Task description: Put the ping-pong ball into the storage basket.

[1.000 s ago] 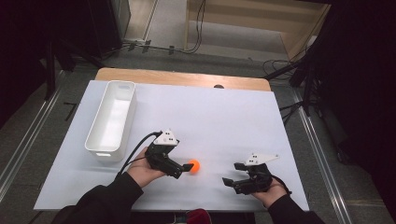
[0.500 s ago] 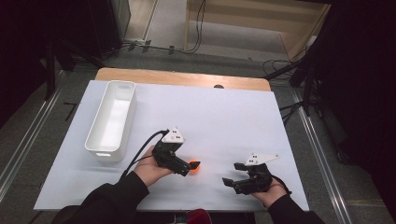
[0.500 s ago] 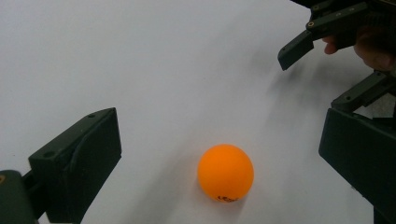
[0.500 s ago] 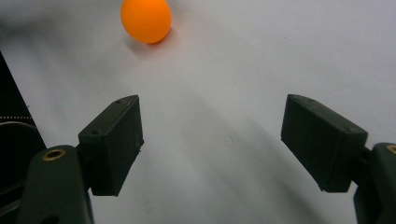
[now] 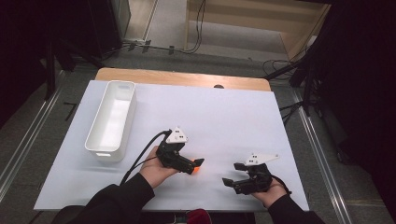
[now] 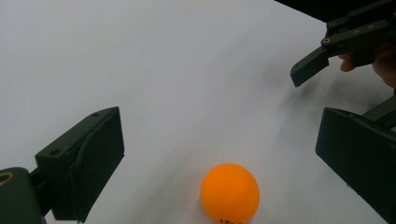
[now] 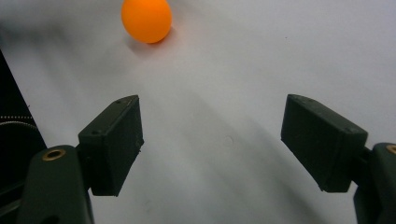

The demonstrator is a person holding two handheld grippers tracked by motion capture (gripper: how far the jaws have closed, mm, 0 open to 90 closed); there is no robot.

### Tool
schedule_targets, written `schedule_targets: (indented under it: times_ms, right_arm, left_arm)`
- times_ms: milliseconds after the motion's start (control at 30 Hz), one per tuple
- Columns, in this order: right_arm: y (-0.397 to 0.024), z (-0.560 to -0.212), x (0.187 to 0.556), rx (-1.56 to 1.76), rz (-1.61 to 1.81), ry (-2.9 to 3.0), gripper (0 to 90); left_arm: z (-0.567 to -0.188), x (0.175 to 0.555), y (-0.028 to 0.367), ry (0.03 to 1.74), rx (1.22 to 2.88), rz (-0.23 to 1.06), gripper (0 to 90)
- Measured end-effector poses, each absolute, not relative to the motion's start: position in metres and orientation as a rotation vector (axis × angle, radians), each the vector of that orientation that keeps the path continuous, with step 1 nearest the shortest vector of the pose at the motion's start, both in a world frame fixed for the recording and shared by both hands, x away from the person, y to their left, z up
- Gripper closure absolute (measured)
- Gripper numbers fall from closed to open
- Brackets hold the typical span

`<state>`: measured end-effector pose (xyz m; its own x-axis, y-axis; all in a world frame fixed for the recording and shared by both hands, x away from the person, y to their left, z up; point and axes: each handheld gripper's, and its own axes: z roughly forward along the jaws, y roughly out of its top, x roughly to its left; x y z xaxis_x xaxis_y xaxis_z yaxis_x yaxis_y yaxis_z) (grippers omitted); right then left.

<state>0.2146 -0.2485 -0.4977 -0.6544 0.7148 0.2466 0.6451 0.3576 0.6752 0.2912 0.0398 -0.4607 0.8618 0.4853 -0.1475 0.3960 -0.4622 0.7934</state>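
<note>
Since a second ago, your left tongs have lowered around the orange ball, spread; your right tongs wait spread too, lower right.

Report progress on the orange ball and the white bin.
Done: nothing; the white bin looks empty. In hand: the left gripper, jaws open, brackets the orange ball on the table without clamping it. Left: probably gripping, lifting, binning. The right gripper waits open.
</note>
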Motion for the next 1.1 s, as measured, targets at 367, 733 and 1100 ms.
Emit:
schedule_targets:
  times_ms: [367,733,1100]
  right_arm:
    - [-0.249,-0.498,0.214,1.26,1.185,2.521,19.5]
    - [-0.248,-0.498,0.214,1.26,1.179,2.52,19.6]
    - [-0.248,-0.498,0.214,1.257,1.182,2.523,19.5]
  left_arm:
    - [-0.467,0.289,0.04,0.639,2.092,0.138,1.6]
    - [-0.473,0.286,0.039,0.629,2.098,0.132,1.7]
    - [-0.48,0.286,0.038,0.627,2.123,0.13,1.7]
